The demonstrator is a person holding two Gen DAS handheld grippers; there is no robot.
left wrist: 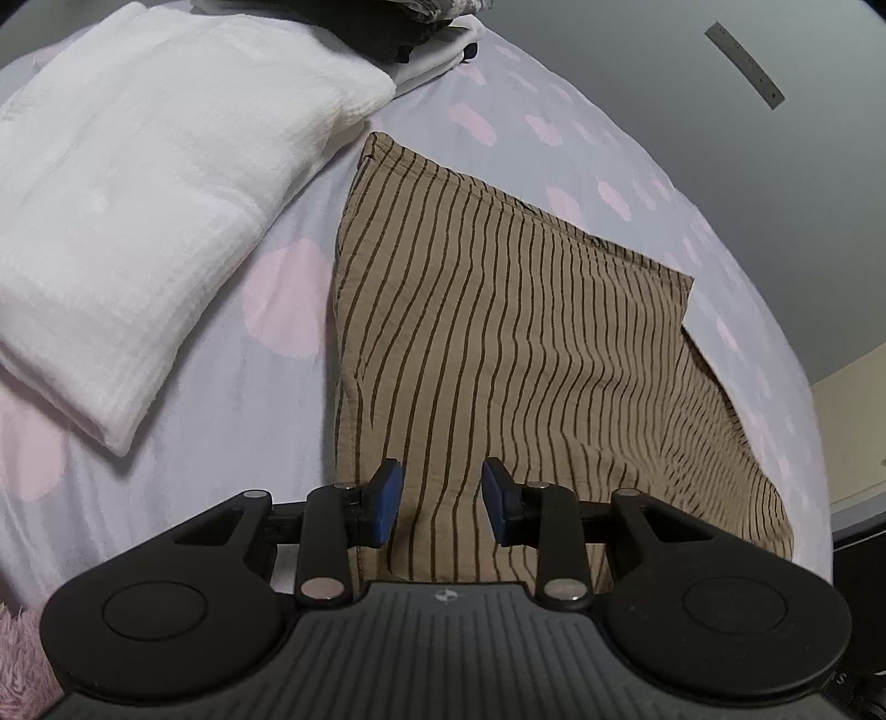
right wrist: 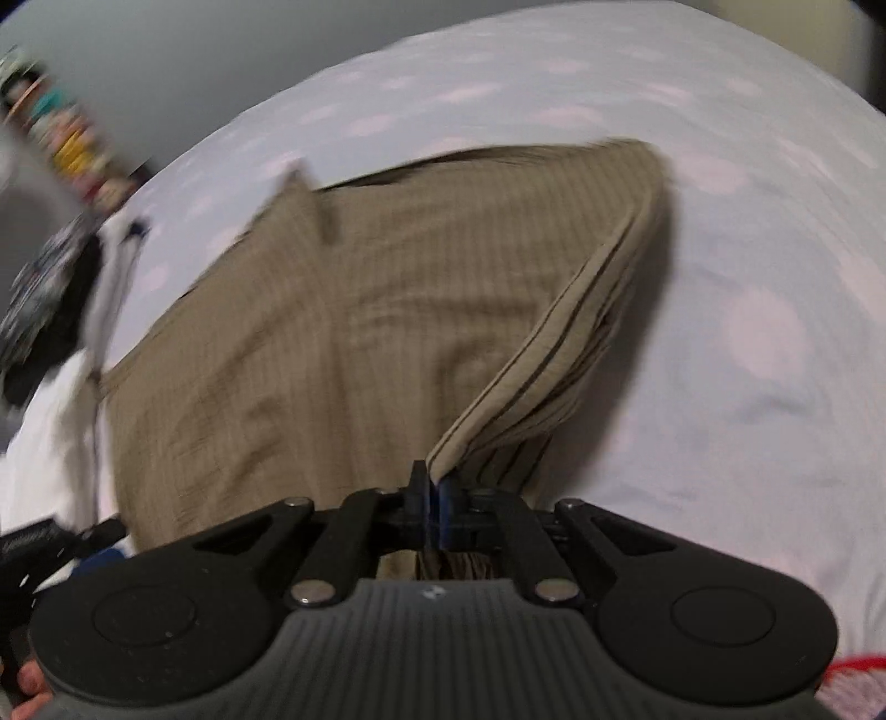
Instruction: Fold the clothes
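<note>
A tan garment with thin dark stripes (left wrist: 498,332) lies on the bed, folded into a rough rectangle. My left gripper (left wrist: 440,495) is open just above its near edge, with cloth showing between the blue pads and nothing held. In the right wrist view the same garment (right wrist: 332,343) is blurred. My right gripper (right wrist: 434,498) is shut on the garment's edge, and a folded flap (right wrist: 559,343) rises from the jaws toward the far right corner.
The bed cover (left wrist: 266,421) is pale lilac with pink dots. A folded white towel (left wrist: 138,210) lies left of the garment. A pile of dark and white clothes (left wrist: 421,39) sits at the far end, and it also shows in the right wrist view (right wrist: 61,310).
</note>
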